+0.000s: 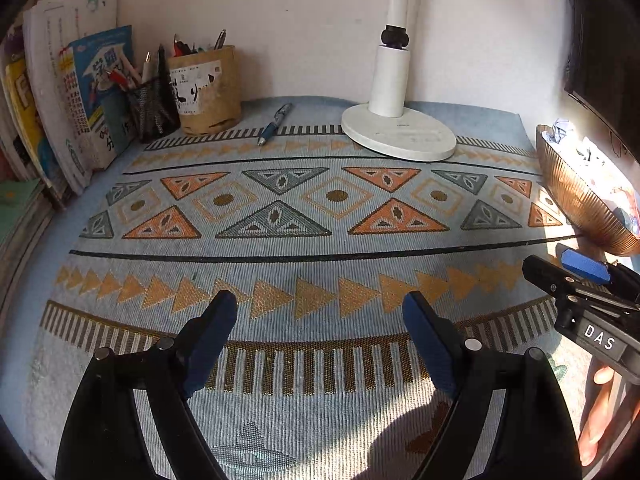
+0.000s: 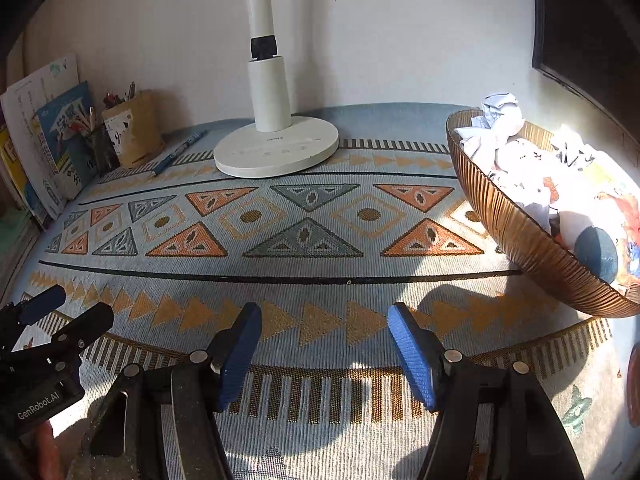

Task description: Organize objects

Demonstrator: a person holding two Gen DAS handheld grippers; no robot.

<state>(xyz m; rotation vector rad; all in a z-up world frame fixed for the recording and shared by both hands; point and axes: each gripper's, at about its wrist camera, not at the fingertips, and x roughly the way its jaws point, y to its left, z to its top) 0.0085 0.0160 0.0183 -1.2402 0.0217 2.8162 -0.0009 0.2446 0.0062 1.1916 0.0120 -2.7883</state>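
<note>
A blue pen (image 1: 275,124) lies loose on the patterned cloth at the back, between the tan pen holder (image 1: 206,90) and the lamp base; it also shows in the right wrist view (image 2: 179,153). A black mesh pen cup (image 1: 154,108) stands next to the holder. My left gripper (image 1: 320,320) is open and empty over the front of the cloth. My right gripper (image 2: 324,332) is open and empty, to the right of the left one. A brown ribbed bowl (image 2: 520,236) of crumpled paper (image 2: 502,114) sits at the right.
A white desk lamp (image 1: 396,136) stands at the back middle, seen in the right wrist view too (image 2: 276,152). Books (image 1: 80,92) lean against the wall at the back left. A dark screen (image 1: 604,40) hangs at the upper right.
</note>
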